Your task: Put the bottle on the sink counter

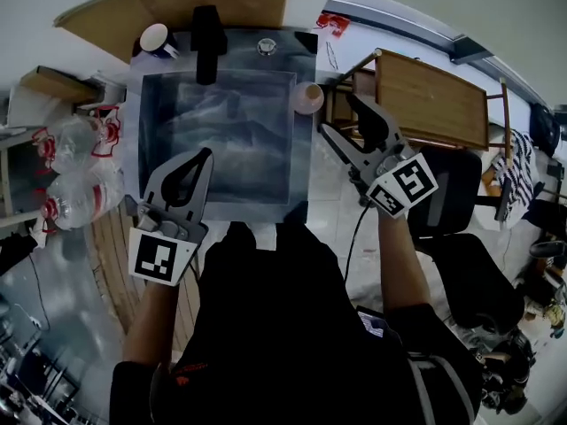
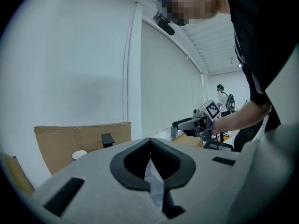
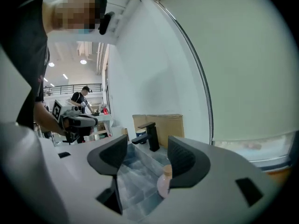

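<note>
At the far left of my head view, two clear plastic bottles (image 1: 75, 171) with red labels lie on their sides beside the counter. Next comes my left gripper (image 1: 203, 158), held over the near left corner of the steel sink (image 1: 133, 122); its own view shows the claw pinched together at the tips with nothing in it. A white cup (image 1: 157, 38) sits at the back left corner of the sink surround, and a black faucet (image 1: 208, 42) stands at the back, reaching over the basin. The bottle (image 1: 307, 98), pale pink with a tan cap, stands upright on the steel rim at the basin's right edge. My right gripper (image 1: 337, 112) is just to its right, claw spread and gripping nothing; in that gripper's view the bottle shows beside the right jaw. A wooden table (image 1: 430, 100) is further right.
</note>
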A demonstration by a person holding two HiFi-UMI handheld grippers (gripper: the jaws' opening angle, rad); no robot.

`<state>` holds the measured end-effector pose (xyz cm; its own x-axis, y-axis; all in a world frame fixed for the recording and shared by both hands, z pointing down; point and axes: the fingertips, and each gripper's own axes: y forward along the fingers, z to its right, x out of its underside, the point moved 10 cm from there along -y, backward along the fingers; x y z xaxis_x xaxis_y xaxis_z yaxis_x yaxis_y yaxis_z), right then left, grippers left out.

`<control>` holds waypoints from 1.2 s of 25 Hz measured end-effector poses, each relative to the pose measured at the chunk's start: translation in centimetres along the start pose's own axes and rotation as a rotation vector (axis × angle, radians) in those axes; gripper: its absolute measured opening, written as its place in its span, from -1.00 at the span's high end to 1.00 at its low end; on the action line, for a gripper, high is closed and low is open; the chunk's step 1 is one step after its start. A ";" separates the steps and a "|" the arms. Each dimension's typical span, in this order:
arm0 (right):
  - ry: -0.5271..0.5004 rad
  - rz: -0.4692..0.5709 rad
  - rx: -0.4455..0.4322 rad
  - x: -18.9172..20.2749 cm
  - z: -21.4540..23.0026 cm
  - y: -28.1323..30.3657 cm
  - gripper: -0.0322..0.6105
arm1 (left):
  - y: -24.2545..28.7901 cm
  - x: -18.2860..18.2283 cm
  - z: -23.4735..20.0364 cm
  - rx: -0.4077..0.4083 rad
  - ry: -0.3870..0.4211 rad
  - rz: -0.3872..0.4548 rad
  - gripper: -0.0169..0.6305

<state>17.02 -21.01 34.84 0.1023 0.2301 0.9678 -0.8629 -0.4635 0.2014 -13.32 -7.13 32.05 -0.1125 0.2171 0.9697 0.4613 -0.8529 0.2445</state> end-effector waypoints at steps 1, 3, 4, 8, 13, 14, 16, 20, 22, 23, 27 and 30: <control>0.010 -0.001 -0.007 -0.1 -0.6 -0.2 0.08 | -0.3 -0.3 0.1 -0.001 0.001 0.008 0.90; 0.026 0.000 -0.022 -0.3 -1.9 -0.6 0.20 | -1.1 -0.9 0.3 -0.001 0.008 0.022 0.90; 0.034 0.005 -0.029 -0.4 -2.5 -0.8 0.23 | -1.4 -1.2 0.4 -0.001 0.010 0.029 0.90; 0.070 0.024 -0.051 -0.9 -4.5 -1.5 0.34 | -2.4 -1.9 0.6 0.001 0.016 0.059 0.90; 0.082 0.032 -0.060 -1.3 -6.5 -1.8 0.45 | -3.0 -2.6 0.6 0.014 0.025 0.089 0.90; 0.078 0.032 -0.056 -1.4 -6.9 -1.8 0.47 | -3.1 -2.8 0.6 0.018 0.028 0.093 0.90; 0.071 0.027 -0.047 -1.5 -7.7 -1.9 0.52 | -3.3 -3.0 0.7 0.025 0.034 0.104 0.90; 0.070 0.031 -0.041 -1.7 -9.3 -2.1 0.58 | -3.9 -3.3 1.0 0.040 0.039 0.121 0.90; 0.062 0.030 -0.042 -1.9 -10.0 -2.1 0.62 | -4.1 -3.3 1.2 0.047 0.039 0.125 0.90; 0.058 0.029 -0.043 -2.0 -10.4 -2.1 0.64 | -4.3 -3.3 1.3 0.051 0.039 0.126 0.90; 0.050 0.027 -0.047 -2.0 -11.6 -1.6 0.72 | -4.7 -3.6 1.3 0.060 0.046 0.132 0.90; 0.051 0.031 -0.047 -1.9 -12.2 -1.4 0.79 | -5.1 -3.7 1.1 0.059 0.050 0.138 0.90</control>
<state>11.99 -10.41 30.92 0.0506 0.2602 0.9642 -0.8877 -0.4306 0.1628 -14.27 -3.05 27.25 -0.0871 0.0748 0.9934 0.5264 -0.8432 0.1096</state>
